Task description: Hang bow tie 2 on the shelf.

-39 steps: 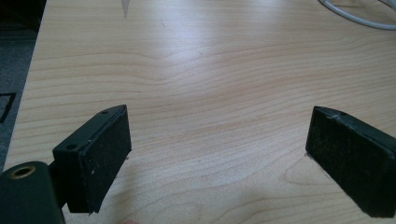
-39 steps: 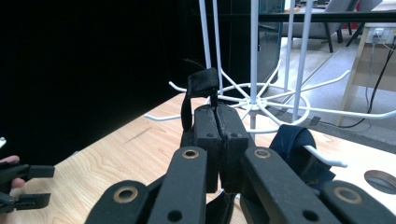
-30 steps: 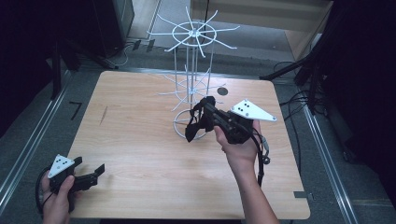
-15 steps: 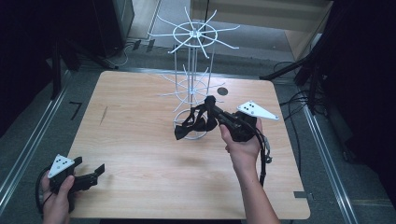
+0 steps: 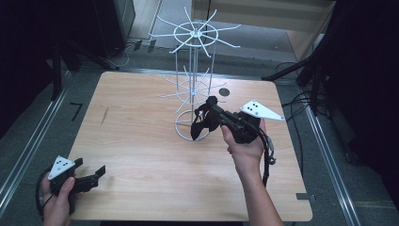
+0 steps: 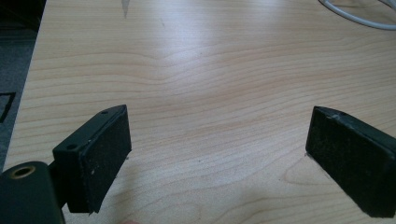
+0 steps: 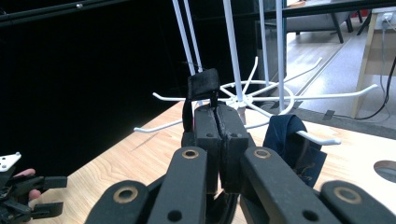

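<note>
A white wire rack (image 5: pixel 194 35) with hook arms stands on the wooden table (image 5: pixel 141 141). My right gripper (image 5: pixel 211 104) is by its lower tier, shut on a black cloth strap (image 7: pixel 203 84) that sticks up past the closed jaws (image 7: pixel 215 109). From above, dark cloth (image 5: pixel 200 131) hangs under those jaws, near the rack's base ring. A dark blue cloth (image 7: pixel 292 140) is draped over one white hook just right of the jaws. My left gripper (image 5: pixel 89 167) rests open at the table's near left corner, with bare wood between its pads (image 6: pixel 105 149).
A round hole (image 5: pixel 224 92) is in the tabletop behind the rack. Cables and dark stands lie on the floor beyond the table's right edge. In the right gripper view the left hand and its gripper (image 7: pixel 18 186) sit far off.
The right gripper, with the black cloth in it, has shifted slightly beside the rack's lower tier. The left gripper has stayed where it was.
</note>
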Tool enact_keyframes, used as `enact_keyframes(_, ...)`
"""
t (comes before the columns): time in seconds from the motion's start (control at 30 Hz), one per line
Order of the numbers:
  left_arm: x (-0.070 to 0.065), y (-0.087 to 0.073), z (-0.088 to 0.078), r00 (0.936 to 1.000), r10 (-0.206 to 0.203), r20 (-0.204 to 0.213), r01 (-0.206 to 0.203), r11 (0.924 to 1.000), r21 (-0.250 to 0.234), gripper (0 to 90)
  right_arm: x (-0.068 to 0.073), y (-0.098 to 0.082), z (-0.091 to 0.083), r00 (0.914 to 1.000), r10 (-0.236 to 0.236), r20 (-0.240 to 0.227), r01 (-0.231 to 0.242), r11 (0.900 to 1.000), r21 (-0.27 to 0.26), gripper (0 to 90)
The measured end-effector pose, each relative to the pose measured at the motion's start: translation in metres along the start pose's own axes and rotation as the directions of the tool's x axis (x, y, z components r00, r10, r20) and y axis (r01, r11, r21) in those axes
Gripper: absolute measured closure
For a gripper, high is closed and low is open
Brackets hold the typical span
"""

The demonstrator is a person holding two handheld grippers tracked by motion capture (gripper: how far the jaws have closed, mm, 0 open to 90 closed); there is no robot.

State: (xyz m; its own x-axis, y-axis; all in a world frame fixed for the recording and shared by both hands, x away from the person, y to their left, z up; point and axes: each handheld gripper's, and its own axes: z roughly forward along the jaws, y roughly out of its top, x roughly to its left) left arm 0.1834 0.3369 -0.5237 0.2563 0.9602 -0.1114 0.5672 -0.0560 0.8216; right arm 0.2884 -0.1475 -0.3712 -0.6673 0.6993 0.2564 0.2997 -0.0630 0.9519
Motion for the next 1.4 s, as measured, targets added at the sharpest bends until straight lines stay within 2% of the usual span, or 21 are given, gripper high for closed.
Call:
enact_keyframes(0.13, 0.000, 0.000, 0.000, 1.0000, 0.000, 0.000, 0.000, 1.0000, 0.000, 7.4, -0.005, -0.001, -0.001, 0.9999, 0.010, 0.006, -0.010, 1.000, -0.004, 90.0)
enact_keyframes(0.27, 0.000, 0.000, 0.000, 1.0000, 0.000, 0.001, 0.000, 1.0000, 0.003, 7.3, -0.008, -0.003, -0.006, 0.9993, 0.034, -0.013, -0.034, 0.999, -0.011, 90.0)
enact_keyframes(0.47, 0.000, 0.000, 0.000, 1.0000, 0.001, 0.000, -0.001, 1.0000, 0.002, 7.3, -0.003, 0.004, -0.018, 0.9997, 0.014, -0.020, -0.015, 0.999, -0.040, 90.0)
enact_keyframes(0.63, 0.000, 0.000, 0.000, 1.0000, 0.004, -0.001, -0.004, 1.0000, 0.006, 7.3, -0.005, 0.007, -0.038, 0.9996, -0.011, 0.025, 0.012, 0.998, -0.057, 90.0)
enact_keyframes(0.87, 0.000, 0.000, 0.000, 1.0000, 0.003, -0.002, -0.003, 1.0000, 0.003, 7.3, -0.010, 0.002, -0.039, 0.9989, -0.015, 0.043, 0.016, 0.999, -0.038, 90.0)
enact_keyframes(1.03, 0.000, 0.000, 0.000, 1.0000, -0.001, 0.000, 0.001, 1.0000, 0.003, 7.3, -0.001, 0.004, -0.037, 0.9995, -0.030, 0.013, 0.031, 0.998, -0.049, 90.0)
enact_keyframes(1.2, 0.000, 0.000, 0.000, 1.0000, -0.002, 0.000, 0.002, 1.0000, 0.000, 7.4, 0.003, 0.006, -0.036, 0.9996, -0.025, -0.016, 0.024, 0.998, -0.057, 90.0)
enact_keyframes(1.4, 0.000, 0.000, 0.000, 1.0000, 0.002, -0.001, -0.002, 1.0000, 0.001, 7.3, 0.008, 0.009, -0.030, 0.9985, -0.032, -0.044, 0.030, 0.999, -0.044, 90.0)
